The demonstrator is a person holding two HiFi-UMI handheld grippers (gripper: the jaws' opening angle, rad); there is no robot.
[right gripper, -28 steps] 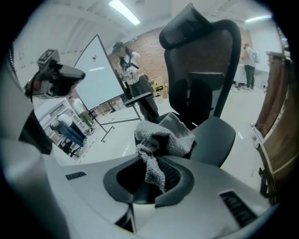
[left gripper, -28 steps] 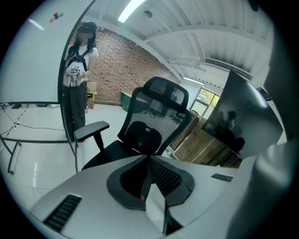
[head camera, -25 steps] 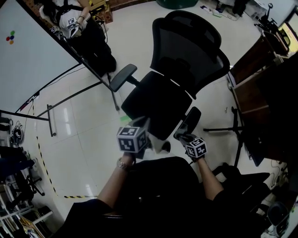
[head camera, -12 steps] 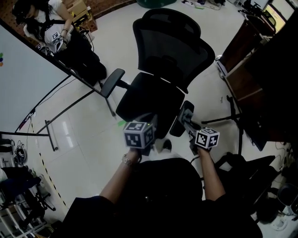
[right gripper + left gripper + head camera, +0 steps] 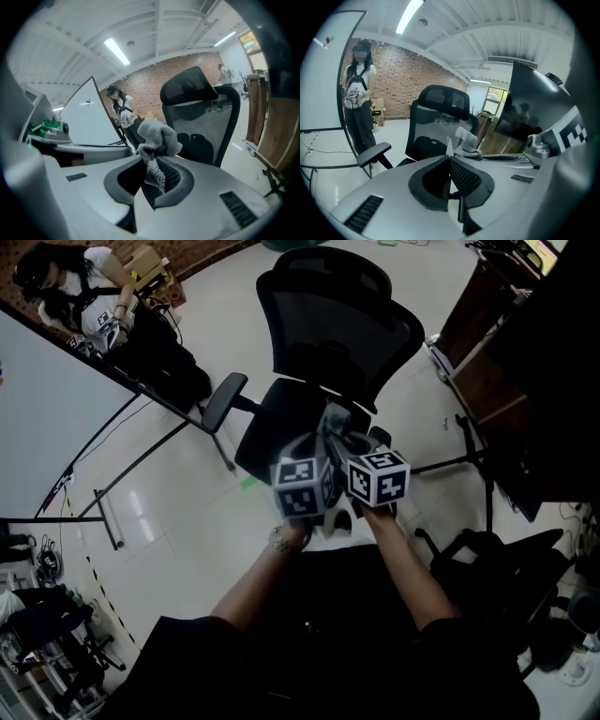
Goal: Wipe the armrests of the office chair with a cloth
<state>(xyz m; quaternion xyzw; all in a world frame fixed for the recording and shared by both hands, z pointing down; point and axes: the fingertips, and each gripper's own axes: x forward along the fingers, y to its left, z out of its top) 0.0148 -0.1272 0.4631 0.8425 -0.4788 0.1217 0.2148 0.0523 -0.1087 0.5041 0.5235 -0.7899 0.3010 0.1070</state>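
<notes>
Right gripper [image 5: 152, 164]: we hold it clamped on the cloth [image 5: 158, 133], just before the office chair [image 5: 314, 418].
Left gripper [image 5: 449, 158]: jaws together, empty (close beside the right).
Armrest [image 5: 223, 401]: we'd lay the cloth flat and press evenly.

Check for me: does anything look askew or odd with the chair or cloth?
Nothing stands out. The chair stands upright, and the cloth is bunched but firmly pinched in the right gripper.

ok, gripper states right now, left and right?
Left gripper: closed, jaws together; pale sliver at the tips, maybe an edge of the cloth.
Right gripper: closed on the cloth.
</notes>
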